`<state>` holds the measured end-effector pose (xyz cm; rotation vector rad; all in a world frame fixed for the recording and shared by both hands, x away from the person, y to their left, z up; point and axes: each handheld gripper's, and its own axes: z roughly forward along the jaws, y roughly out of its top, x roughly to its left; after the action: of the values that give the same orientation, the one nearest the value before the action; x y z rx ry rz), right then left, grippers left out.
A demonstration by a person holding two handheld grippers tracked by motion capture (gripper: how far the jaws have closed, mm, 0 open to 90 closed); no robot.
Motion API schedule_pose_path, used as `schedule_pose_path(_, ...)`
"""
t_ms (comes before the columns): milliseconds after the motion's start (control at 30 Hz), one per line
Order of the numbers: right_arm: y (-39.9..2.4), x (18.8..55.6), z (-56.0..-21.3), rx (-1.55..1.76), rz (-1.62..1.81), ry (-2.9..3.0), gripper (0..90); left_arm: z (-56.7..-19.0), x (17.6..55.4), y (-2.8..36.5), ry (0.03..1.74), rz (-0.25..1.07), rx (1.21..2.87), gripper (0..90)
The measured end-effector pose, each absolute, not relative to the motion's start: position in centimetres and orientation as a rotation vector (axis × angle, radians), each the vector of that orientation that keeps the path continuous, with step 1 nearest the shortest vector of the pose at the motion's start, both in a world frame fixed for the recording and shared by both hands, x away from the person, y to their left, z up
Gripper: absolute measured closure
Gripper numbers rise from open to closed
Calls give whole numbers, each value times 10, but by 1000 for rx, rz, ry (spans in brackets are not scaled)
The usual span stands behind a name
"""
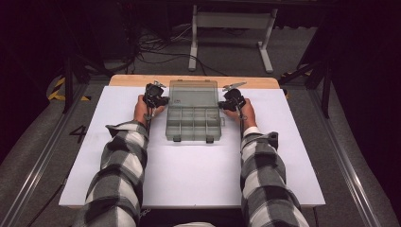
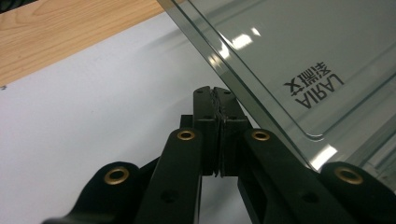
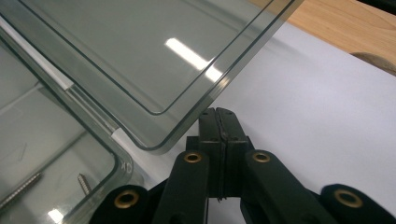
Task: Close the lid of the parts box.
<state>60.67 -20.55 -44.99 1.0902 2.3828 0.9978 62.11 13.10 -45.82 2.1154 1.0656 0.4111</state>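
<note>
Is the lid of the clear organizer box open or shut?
Open: the lid stands raised behind the box's exposed compartments, and both gripper views look under its tilted edge.

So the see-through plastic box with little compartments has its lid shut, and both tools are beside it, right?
Not quite: the lid of the see-through plastic compartment box is open, standing up at the back, as the high view shows. The left tool and right tool are indeed beside it, one on each side.
</note>
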Motion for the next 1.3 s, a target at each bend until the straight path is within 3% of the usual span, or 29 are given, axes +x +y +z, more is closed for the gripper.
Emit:
schedule_pose_path(433, -205, 609, -452, 1073, 1072, 2342, 900, -442, 616, 133, 1040, 455, 2072, 891)
schedule_pose_path(1300, -203, 611, -420, 956, 1130, 2280, 900, -413, 610, 133, 955, 529, 2026, 863)
